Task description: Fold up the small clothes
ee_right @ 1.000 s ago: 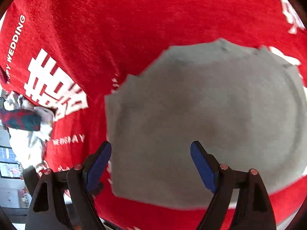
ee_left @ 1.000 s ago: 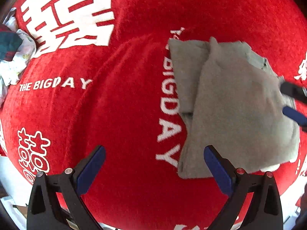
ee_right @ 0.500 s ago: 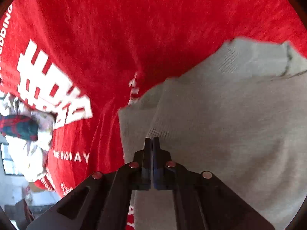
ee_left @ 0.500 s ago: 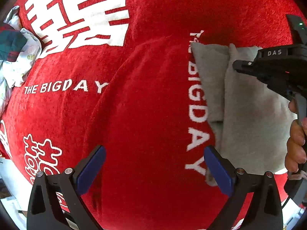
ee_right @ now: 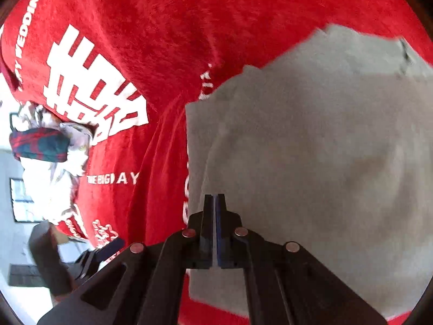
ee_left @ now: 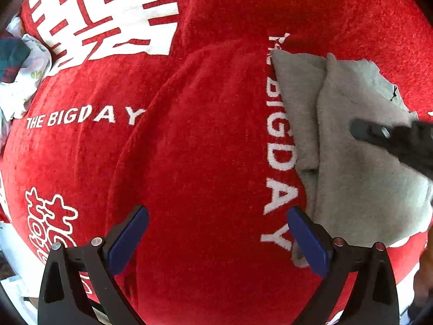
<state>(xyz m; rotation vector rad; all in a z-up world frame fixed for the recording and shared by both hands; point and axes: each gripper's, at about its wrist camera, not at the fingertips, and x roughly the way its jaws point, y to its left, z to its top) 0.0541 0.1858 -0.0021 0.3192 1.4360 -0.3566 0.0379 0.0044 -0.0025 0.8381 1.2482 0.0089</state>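
The grey garment [ee_left: 360, 162] is seen folded at the right of the frame on the red cloth [ee_left: 189, 149]. The left gripper [ee_left: 217, 239] is held wide open above the cloth; the right gripper [ee_right: 215, 203] is seen closed over the garment, empty.

place: home, prob | cue: red wedding cloth [ee_left: 205, 146] cover, clothes pile [ee_right: 51, 146], window [ee_right: 21, 200]

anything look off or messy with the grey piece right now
The grey garment is folded unevenly: an under layer sticks out past the top layer along its left side, so the edges don't line up. The red cloth beneath is rucked into a ridge.
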